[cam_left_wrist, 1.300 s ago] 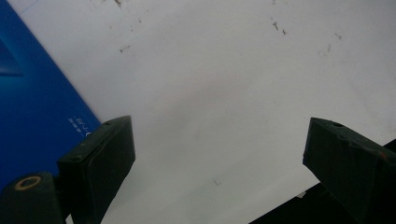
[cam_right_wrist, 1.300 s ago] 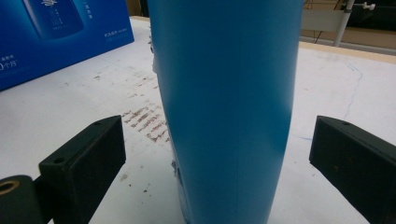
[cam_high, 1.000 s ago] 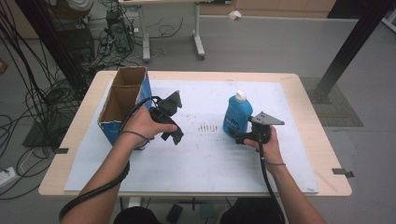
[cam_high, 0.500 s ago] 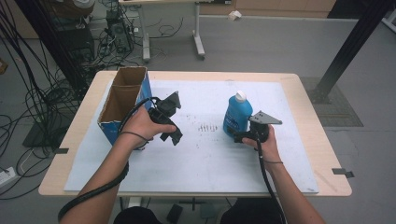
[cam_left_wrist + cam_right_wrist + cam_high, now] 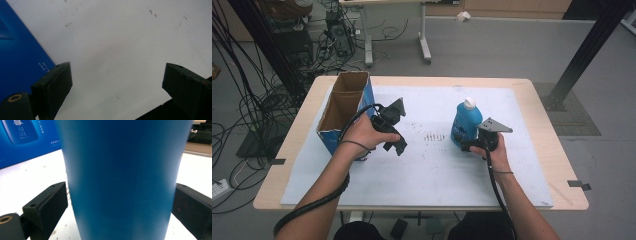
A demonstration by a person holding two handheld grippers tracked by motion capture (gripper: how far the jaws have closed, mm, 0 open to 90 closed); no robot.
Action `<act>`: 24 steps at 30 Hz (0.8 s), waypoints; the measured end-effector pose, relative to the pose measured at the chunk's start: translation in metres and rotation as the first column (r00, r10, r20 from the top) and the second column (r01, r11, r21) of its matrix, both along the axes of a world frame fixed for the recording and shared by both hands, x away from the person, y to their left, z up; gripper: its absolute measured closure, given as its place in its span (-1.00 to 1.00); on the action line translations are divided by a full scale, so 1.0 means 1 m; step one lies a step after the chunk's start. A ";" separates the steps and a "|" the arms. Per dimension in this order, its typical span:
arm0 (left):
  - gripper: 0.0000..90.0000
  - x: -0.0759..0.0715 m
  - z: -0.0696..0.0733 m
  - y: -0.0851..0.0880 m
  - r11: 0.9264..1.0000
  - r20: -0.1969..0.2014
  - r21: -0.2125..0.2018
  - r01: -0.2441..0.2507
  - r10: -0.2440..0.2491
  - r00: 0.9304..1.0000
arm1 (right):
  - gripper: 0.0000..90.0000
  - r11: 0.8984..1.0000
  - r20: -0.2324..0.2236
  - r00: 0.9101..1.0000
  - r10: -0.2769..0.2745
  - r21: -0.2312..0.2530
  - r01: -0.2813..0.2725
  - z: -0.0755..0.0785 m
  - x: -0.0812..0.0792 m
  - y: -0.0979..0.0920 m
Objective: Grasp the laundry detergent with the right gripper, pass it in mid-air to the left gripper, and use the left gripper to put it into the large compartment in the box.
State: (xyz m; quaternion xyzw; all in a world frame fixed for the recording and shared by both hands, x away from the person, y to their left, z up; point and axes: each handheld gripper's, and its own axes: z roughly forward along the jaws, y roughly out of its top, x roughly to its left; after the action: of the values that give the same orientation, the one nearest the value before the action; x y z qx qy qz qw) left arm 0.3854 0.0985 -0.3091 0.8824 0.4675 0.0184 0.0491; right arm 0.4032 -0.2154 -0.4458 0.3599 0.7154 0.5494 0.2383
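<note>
Right gripper view: blue bottle [image 5: 122, 180] upright on white surface [image 5: 32, 177], between spread jaws of right hand-held gripper [image 5: 120, 210], not yet clamped.
Likely rigid, smooth, slippery plastic; best gripped mid-body. Left hand-held gripper [image 5: 112, 87] spread, empty, beside blue carton [image 5: 17, 60].

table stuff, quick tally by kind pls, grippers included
blue bottle: 1
cardboard box: 1
white mat: 1
handheld grippers: 2, left gripper and right gripper
total: 5
</note>
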 end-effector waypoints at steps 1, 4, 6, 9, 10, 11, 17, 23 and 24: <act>-0.79 0.000 0.000 0.000 1.000 0.001 0.001 0.000 0.000 1.000 | -0.90 1.000 0.000 1.000 -0.001 0.002 0.001 0.000 0.000 0.000; -0.79 0.000 0.000 -0.001 1.000 0.001 0.002 0.000 0.000 1.000 | -0.90 1.000 -0.002 1.000 -0.002 0.006 0.002 0.000 0.000 0.000; -0.79 0.000 0.000 -0.001 1.000 0.000 0.000 0.001 -0.001 1.000 | -0.90 1.000 -0.003 1.000 -0.001 0.007 0.001 0.000 0.000 0.000; -0.79 0.000 -0.001 -0.001 1.000 -0.002 0.002 0.003 -0.003 1.000 | -0.90 1.000 -0.004 1.000 -0.002 0.009 0.002 -0.001 0.000 0.000; -0.79 0.000 -0.001 -0.002 1.000 -0.001 0.002 0.003 -0.003 1.000 | -0.90 1.000 -0.004 1.000 -0.002 0.010 0.002 -0.001 0.000 0.000; -0.79 0.000 -0.001 -0.002 1.000 -0.001 0.003 0.003 -0.003 1.000 | -0.90 1.000 -0.003 1.000 -0.002 0.010 0.002 -0.001 0.000 0.000; -0.79 0.000 0.000 -0.002 1.000 0.002 0.002 0.001 -0.001 1.000 | -0.90 1.000 -0.003 1.000 -0.002 0.011 0.002 -0.001 0.000 0.001; -0.79 0.000 0.000 -0.002 1.000 0.004 0.001 0.003 -0.003 1.000 | -0.90 1.000 -0.003 1.000 -0.002 0.013 0.002 -0.001 0.000 0.001; -0.79 0.000 0.000 -0.002 1.000 0.003 0.002 0.004 -0.004 1.000 | -0.90 1.000 -0.005 1.000 -0.002 0.012 0.002 -0.001 0.000 0.001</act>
State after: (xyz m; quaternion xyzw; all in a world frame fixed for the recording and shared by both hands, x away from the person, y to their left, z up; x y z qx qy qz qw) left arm 0.3854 0.0965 -0.3092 0.8833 0.4658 0.0202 0.0493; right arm 0.4034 -0.2146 -0.4468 0.3632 0.7124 0.5526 0.2349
